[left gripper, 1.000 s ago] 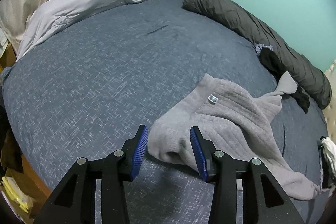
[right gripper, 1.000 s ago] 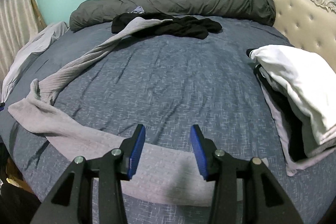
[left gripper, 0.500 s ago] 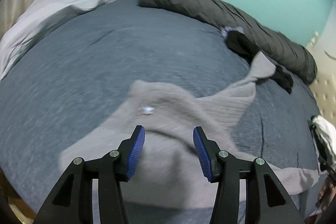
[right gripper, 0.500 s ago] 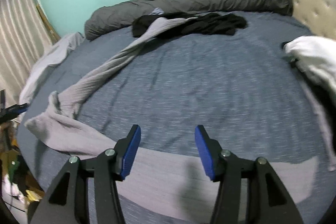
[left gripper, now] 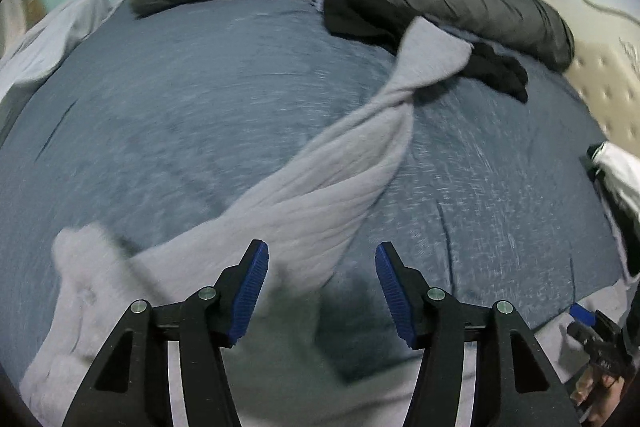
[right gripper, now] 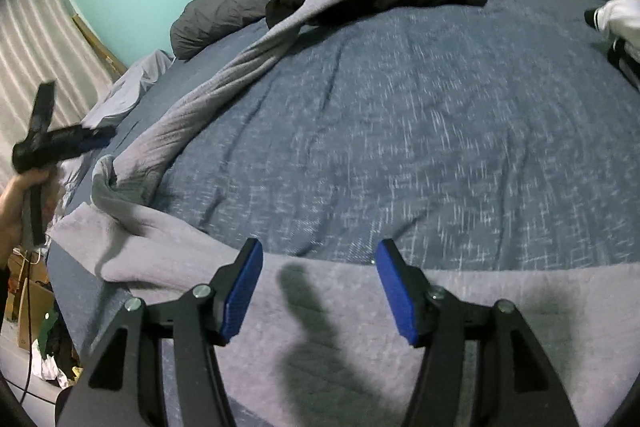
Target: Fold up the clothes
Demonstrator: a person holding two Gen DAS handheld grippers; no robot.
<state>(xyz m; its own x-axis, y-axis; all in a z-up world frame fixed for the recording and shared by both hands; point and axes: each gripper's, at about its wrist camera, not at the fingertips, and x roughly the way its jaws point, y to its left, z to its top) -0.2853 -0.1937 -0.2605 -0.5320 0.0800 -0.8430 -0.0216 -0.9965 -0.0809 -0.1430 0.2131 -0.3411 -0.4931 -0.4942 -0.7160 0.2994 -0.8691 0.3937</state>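
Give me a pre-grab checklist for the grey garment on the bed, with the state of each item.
1. Left gripper jaws open, having just been opening, nothing pinched: ok.
2. Right gripper jaws open, having just been opening, over the grey garment, not gripping: ok.
3. Garment spread flat: not ok; one leg is twisted and bunched.
4. Far end of that leg free: not ok; it lies over the black clothing.
5. Blue bedspread bare for folding: ok.
6. White pile apart from the garment: ok.
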